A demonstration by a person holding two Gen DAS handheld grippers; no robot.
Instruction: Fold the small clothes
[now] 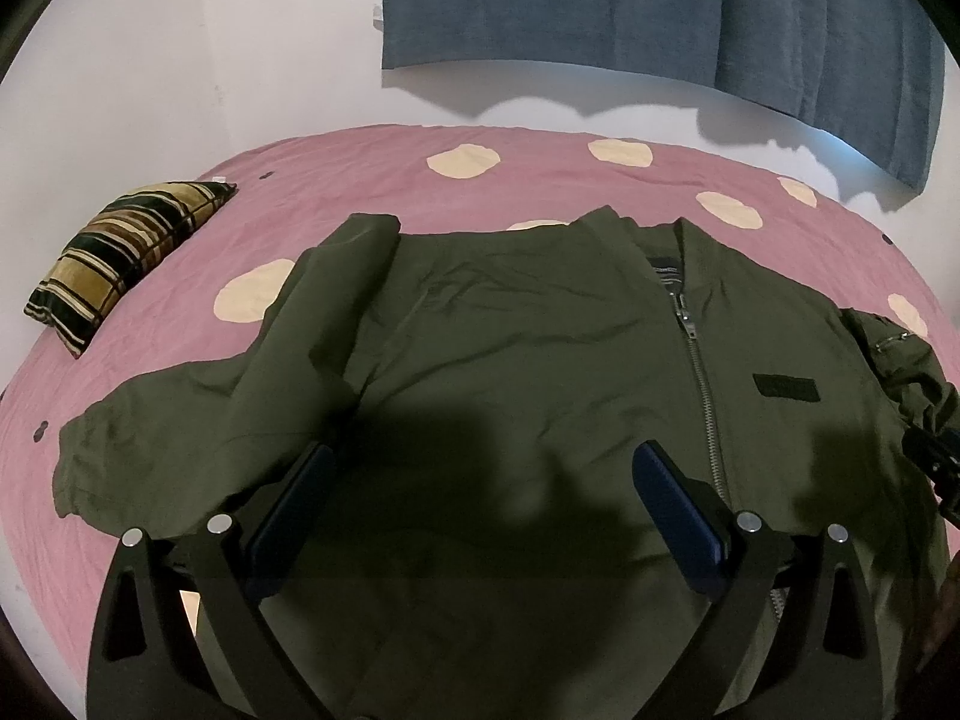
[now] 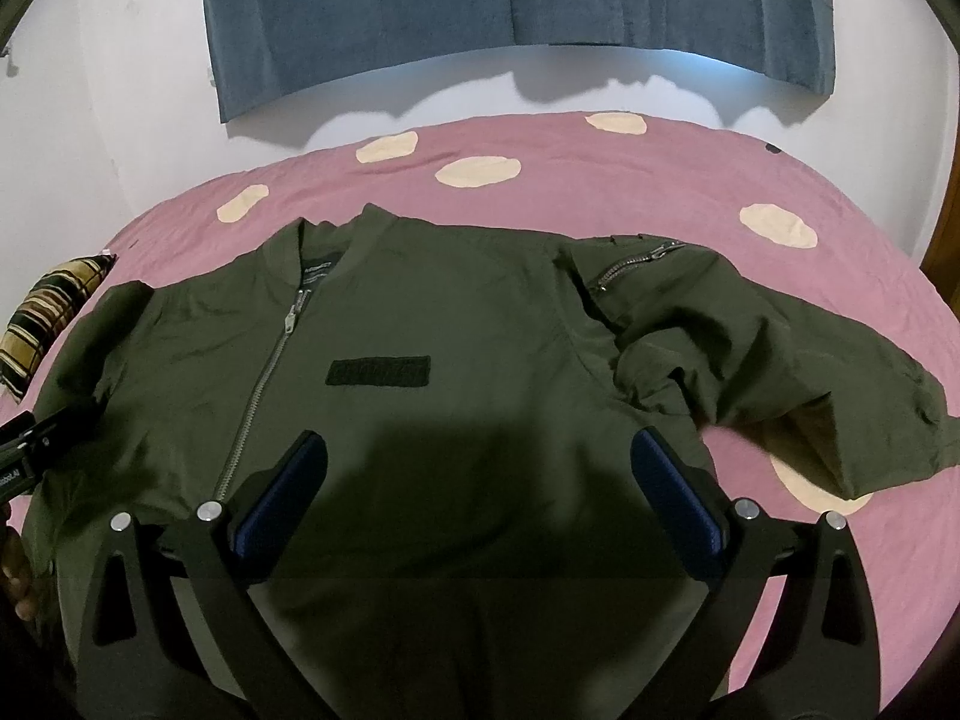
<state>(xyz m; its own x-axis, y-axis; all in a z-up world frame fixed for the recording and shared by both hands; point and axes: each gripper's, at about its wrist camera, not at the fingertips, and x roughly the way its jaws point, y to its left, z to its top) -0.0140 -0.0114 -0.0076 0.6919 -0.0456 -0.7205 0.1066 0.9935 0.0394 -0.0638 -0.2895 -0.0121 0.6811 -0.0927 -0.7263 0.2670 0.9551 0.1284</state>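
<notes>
An olive green zip jacket lies spread front-up on the pink bed, also in the right wrist view. Its zipper is closed and a dark chest patch shows. One sleeve lies out to the left, the other sleeve out to the right. My left gripper is open and empty above the jacket's left half. My right gripper is open and empty above the jacket's right half. Part of the right gripper shows at the left view's right edge.
The pink bedcover has cream spots. A striped cushion lies at the bed's far left. A blue curtain hangs on the white wall behind the bed. A wooden edge shows at the far right.
</notes>
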